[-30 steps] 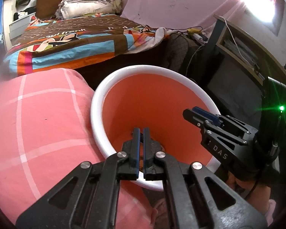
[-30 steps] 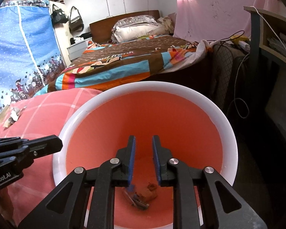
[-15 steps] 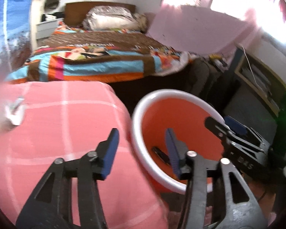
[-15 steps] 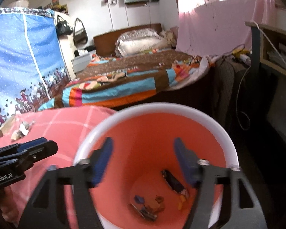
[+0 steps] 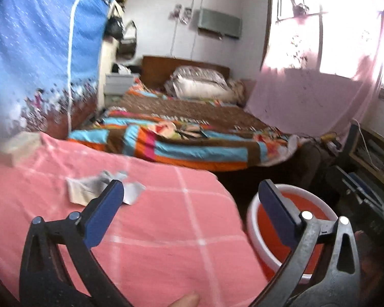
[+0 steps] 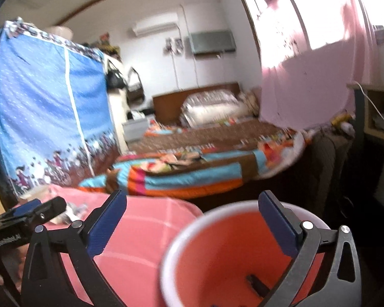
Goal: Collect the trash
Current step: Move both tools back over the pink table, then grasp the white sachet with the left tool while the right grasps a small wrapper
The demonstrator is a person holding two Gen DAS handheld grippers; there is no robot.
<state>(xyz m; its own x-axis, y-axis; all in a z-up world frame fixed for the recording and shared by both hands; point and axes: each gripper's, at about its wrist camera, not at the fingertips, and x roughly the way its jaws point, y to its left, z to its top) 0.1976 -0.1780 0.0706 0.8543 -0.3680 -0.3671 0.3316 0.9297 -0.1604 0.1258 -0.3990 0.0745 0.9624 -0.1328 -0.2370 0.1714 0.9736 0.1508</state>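
Crumpled paper scraps (image 5: 89, 186) lie on the pink checked cover (image 5: 153, 230). My left gripper (image 5: 190, 186) hangs over that cover, its jaws opening wide with nothing between them; the scraps sit just beyond its left fingertip. The orange bin with a white rim (image 5: 251, 220) stands to its right. In the right wrist view my right gripper (image 6: 192, 197) is above the bin (image 6: 217, 250), jaws opening and empty. A dark piece of trash (image 6: 256, 282) lies inside the bin. The left gripper's body (image 6: 38, 212) shows at the left, near the scraps (image 6: 73, 211).
A bed with a striped quilt (image 5: 192, 138) stands behind the pink cover. A blue fabric wardrobe (image 5: 38, 51) rises at the left and a desk with shelves (image 5: 371, 153) at the right. A beige box (image 5: 23, 143) rests at the cover's far left. A fingertip (image 5: 184, 300) shows at the bottom edge.
Both grippers went from nearly shut inside the bin to wide open and rose. The left one swung left over the pink cover. More trash showed in the bin once they opened.
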